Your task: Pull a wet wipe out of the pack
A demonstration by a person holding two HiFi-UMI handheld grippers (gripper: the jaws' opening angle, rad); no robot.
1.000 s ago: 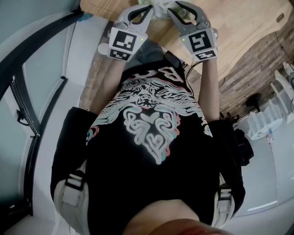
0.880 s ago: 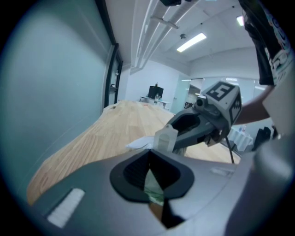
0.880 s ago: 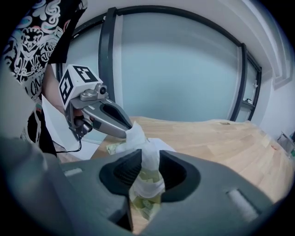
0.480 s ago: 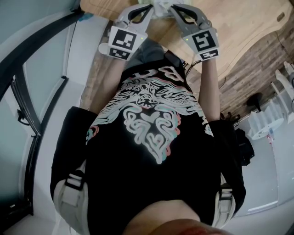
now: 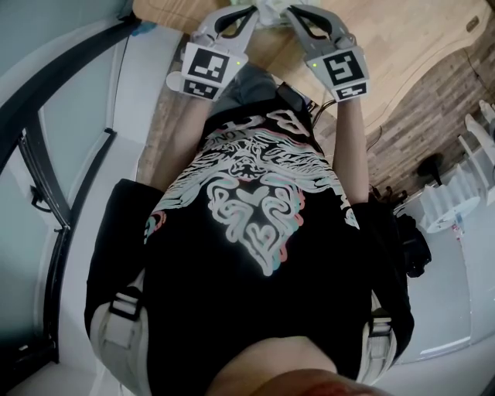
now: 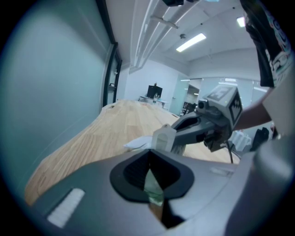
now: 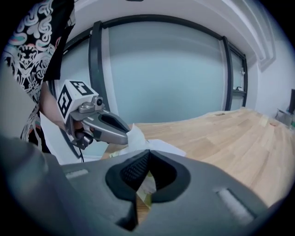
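Stood at a wooden table [image 5: 418,46], both tongs reaching over its near edge. Pinched the left tongs [image 5: 252,11] shut on a white fold at one end of the pack [image 5: 268,8]. Clamped the right tongs [image 5: 288,11] fully closed on a thin pale piece sticking up from the pack, probably a wipe [image 6: 162,137], though too blurred to be sure. Had the pack, white with some green, on the table between the two tips. Pointed both tips inward and downward, nearly meeting over it.
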